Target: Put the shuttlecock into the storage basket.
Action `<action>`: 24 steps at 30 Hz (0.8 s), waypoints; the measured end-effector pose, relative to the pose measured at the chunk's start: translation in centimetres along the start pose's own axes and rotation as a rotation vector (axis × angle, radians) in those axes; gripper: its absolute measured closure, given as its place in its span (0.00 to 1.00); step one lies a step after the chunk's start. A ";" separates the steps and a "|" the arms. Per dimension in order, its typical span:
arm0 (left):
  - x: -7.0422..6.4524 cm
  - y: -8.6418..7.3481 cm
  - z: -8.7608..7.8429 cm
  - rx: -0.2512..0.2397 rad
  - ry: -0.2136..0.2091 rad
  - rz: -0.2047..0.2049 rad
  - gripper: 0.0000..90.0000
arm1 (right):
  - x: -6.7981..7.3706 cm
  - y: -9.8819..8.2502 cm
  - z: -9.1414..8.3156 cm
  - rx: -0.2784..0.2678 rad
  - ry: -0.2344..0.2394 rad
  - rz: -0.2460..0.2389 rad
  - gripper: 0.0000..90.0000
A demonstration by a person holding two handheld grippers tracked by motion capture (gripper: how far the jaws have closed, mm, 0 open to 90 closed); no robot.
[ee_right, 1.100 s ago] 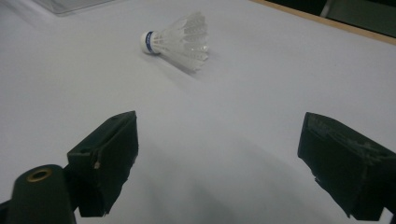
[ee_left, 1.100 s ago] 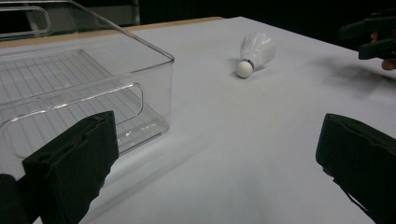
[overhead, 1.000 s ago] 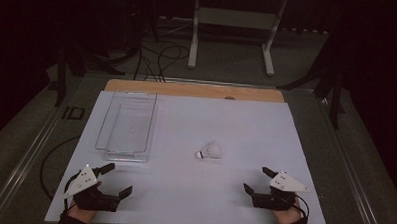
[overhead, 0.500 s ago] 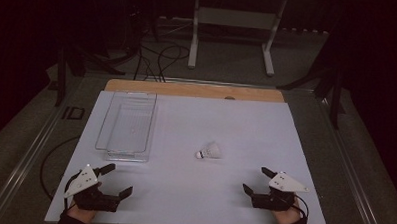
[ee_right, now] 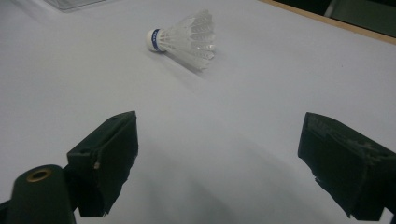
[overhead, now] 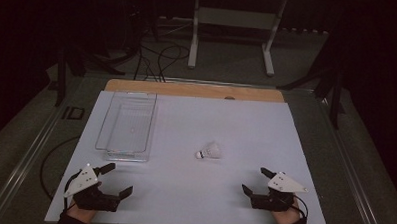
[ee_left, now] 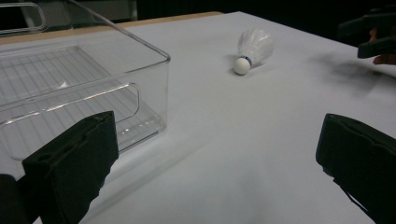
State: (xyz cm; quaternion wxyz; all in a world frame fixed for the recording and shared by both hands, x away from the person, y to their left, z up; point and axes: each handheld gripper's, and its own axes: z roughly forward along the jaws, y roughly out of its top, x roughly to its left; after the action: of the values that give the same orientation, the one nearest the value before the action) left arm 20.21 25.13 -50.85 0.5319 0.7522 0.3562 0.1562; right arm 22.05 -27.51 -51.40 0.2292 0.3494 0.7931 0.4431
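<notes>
A white table [overhead: 183, 191] in a dark room, nothing started yet.
From above, the left gripper [overhead: 115, 178] and right gripper [overhead: 254, 179] sit wide open and empty. The shuttlecock [overhead: 209, 152] lies beside the empty clear box [overhead: 127, 125]. The left gripper view shows its round white tip; the right gripper view shows its white feathers.

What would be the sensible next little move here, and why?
Probably move the right hand-held gripper forward toward the white feathered shuttlecock. It lies on its side on the white table, nearer that gripper, whose jaws are open and hold nothing; the clear plastic bin stands empty.
</notes>
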 end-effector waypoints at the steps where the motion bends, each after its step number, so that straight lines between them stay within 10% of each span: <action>1: 0.0 0.1 0.0 0.003 0.008 0.004 0.00 | 0.0 0.0 0.0 0.000 0.000 0.000 0.14; 24: -0.5 4.0 -0.9 0.119 -0.018 0.024 0.00 | 0.2 0.1 0.2 0.009 0.006 0.004 0.14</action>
State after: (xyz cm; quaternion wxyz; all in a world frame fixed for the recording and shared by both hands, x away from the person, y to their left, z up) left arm 20.78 24.65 -46.78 0.4873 0.7882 0.3510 0.1344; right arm 22.08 -27.22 -51.47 0.2243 0.3508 0.7951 0.4409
